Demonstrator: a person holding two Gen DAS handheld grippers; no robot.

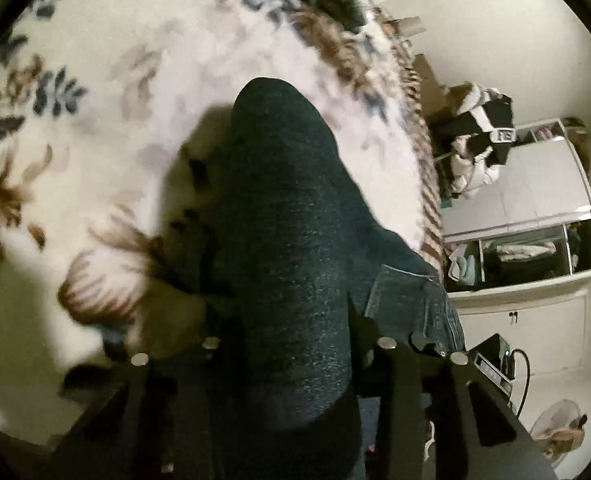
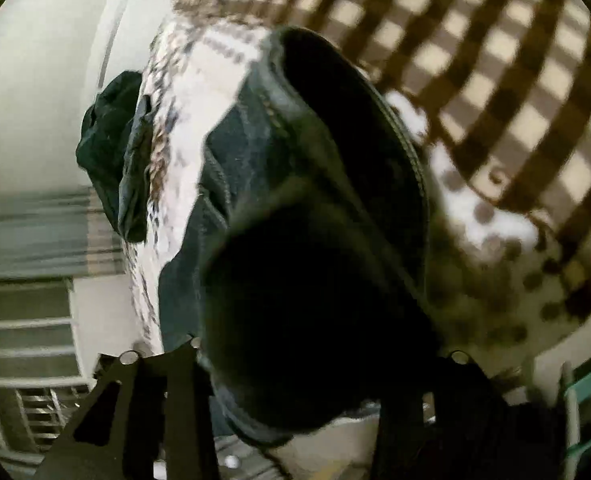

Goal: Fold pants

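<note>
**Both grippers clamp the jeans for the fold**

Left gripper [image 1: 291, 360] pinches dark denim jeans [image 1: 279, 208]; right gripper [image 2: 295, 364] bites the same pair, likely lifting an end to fold it over. One pair of jeans, draped along the bed's edge on a floral blanket [image 1: 135, 60]; a second dark garment [image 2: 107, 148] lies farther along.

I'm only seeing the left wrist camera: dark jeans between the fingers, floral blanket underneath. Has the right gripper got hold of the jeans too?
Observer: Yes. The right gripper is closed on a thick bunch of the jeans, with a stitched edge showing on top.
Operator: What's beyond it on that side?
Observer: A brown-and-cream checked blanket lies past the jeans, on the far right of the right wrist view.
</note>
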